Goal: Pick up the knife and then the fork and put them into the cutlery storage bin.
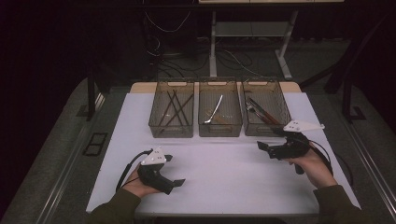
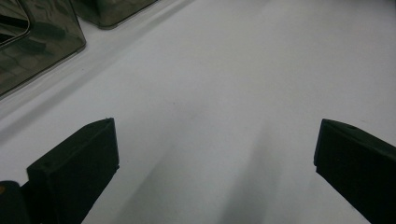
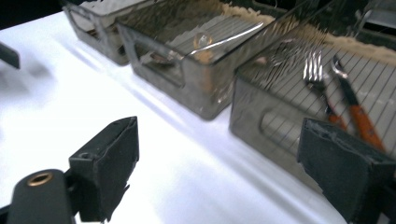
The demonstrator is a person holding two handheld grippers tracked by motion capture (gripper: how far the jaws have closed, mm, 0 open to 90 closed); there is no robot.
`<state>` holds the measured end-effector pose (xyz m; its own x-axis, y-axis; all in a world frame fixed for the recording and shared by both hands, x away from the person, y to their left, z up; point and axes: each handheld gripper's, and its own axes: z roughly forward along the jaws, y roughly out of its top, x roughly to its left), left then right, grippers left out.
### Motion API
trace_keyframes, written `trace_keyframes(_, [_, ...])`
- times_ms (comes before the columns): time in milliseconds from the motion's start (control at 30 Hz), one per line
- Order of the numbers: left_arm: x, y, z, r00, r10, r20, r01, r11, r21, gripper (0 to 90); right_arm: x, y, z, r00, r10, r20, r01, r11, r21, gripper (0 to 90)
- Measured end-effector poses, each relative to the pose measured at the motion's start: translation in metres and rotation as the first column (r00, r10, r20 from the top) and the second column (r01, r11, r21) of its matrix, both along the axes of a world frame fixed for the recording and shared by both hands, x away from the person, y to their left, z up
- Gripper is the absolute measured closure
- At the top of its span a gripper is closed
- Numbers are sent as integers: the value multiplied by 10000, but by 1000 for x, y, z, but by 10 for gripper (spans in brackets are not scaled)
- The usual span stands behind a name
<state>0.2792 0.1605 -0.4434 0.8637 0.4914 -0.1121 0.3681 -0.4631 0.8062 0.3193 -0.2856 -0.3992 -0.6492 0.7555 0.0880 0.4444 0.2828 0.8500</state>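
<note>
Three smoky see-through bins stand in a row at the far side of the white table (image 1: 219,168). The left bin (image 1: 170,130) holds dark sticks (image 1: 173,109). A metal spoon (image 1: 215,109) lies in the middle bin (image 1: 219,130). The right bin (image 1: 259,132) holds orange-handled cutlery (image 1: 261,112). My left gripper (image 1: 173,170) rests near the front left, open, with bare table between its jaws (image 2: 215,130). My right gripper (image 1: 270,140) hovers just in front of the right bin, open and holding nothing (image 3: 219,130). Ahead of it are a fork (image 3: 314,70) and an orange-handled knife (image 3: 359,116).
The right gripper view looks along the bins' front walls, the middle bin (image 3: 187,79) beside the right bin (image 3: 266,126). Two bin corners (image 2: 37,46) show at the upper left of the left gripper view. Desk legs and cables (image 1: 219,51) lie beyond the table's far edge.
</note>
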Motion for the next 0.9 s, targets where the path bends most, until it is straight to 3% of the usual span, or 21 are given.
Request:
trace_keyframes(200, [0, 0, 1, 10000, -35, 39, 35, 10000, 49, 0, -18, -4, -15, 10000, 20, -87, -19, 10000, 61, 132])
trace_keyframes(500, [-1, -1, 1, 10000, -22, 52, 22, 10000, 41, 0, -44, -6, -33, 9991, 327, -287, -335, 9991, -264, 133])
trace_keyframes(900, [-1, 0, 1, 10000, 6, 42, -5, 10000, -28, 0, -66, -3, -45, 9966, 708, -413, -718, 9972, -213, 133])
